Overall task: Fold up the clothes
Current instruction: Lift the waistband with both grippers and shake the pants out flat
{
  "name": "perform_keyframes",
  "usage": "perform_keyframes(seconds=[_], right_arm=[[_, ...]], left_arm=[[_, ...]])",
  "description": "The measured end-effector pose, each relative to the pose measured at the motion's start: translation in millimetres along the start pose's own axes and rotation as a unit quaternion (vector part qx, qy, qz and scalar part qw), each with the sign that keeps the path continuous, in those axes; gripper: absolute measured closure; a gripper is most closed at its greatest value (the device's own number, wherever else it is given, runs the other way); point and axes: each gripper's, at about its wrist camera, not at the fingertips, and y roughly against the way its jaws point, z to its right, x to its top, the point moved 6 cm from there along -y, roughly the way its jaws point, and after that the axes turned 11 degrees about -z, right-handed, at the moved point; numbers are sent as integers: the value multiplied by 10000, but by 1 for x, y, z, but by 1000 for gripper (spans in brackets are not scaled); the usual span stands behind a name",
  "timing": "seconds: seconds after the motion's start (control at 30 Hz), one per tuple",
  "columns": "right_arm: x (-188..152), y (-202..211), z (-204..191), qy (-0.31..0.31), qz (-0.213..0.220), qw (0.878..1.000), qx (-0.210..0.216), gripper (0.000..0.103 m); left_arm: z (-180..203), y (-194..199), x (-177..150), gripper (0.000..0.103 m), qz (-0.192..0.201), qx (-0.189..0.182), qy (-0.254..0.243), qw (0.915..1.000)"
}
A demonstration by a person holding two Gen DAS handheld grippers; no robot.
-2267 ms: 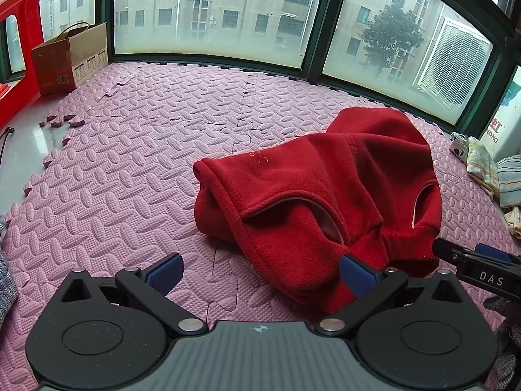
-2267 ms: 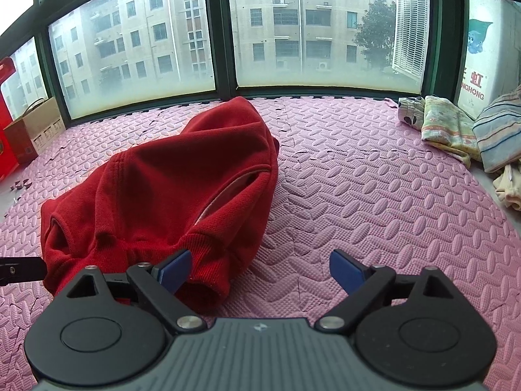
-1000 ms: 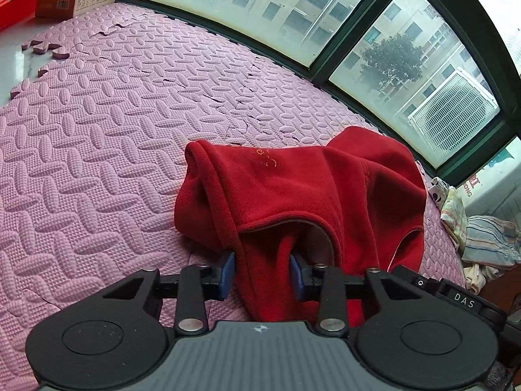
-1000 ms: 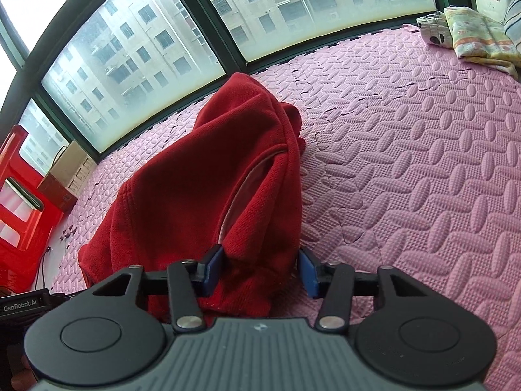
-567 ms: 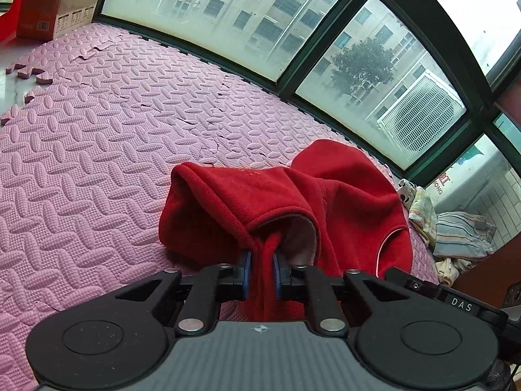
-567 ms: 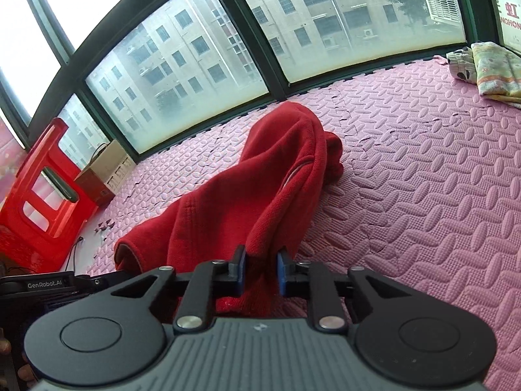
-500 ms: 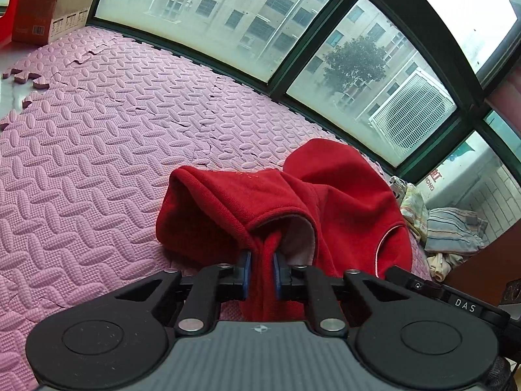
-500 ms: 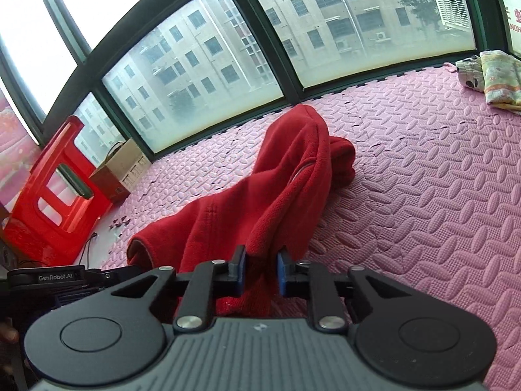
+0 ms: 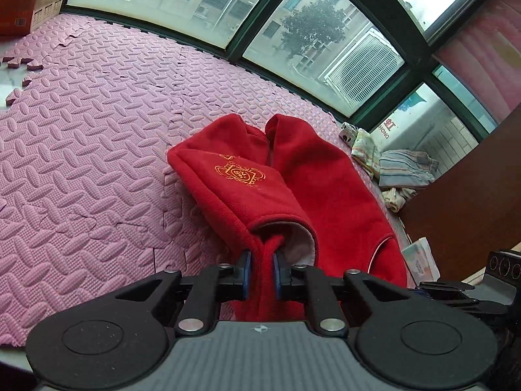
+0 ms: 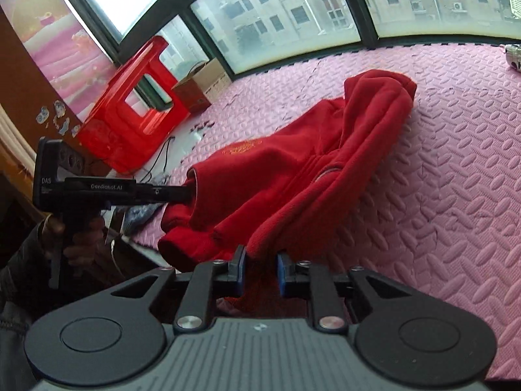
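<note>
Left gripper [image 9: 261,273] clamped tight on the red fleece garment's [image 9: 293,176] hem, right gripper [image 10: 260,275] pinching another edge, jaws easing open; garment half-lifted off the pink foam mat [image 9: 81,130]

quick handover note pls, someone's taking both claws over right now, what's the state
Left claw: shut on the red garment at its near edge.
Right claw: jaws easing open, red fabric between them.
Garment: near end lifted, far end resting on the pink foam mat, gold emblem facing up.
Done: both edges picked up.
Left: spread it flat, then fold; no fold is made yet.
</note>
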Motion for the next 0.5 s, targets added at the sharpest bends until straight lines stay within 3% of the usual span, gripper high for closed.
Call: perform_keyframes(seconds=[0.07, 0.2, 0.3, 0.5], right_arm=[[-11, 0, -2, 66, -205, 9998, -34, 74], [-10, 13, -4, 268, -328, 9991, -90, 73], [0, 25, -1, 363, -209, 9988, -256, 64], [42, 23, 34, 279, 173, 9957, -865, 64]], left_arm=[[-5, -4, -9, 88, -171, 89, -3, 9998], [-13, -6, -19, 83, -385, 208, 2, 9990], [-14, 1, -18, 75, -305, 274, -90, 9991], [-11, 13, -7, 59, -53, 385, -255, 9989]])
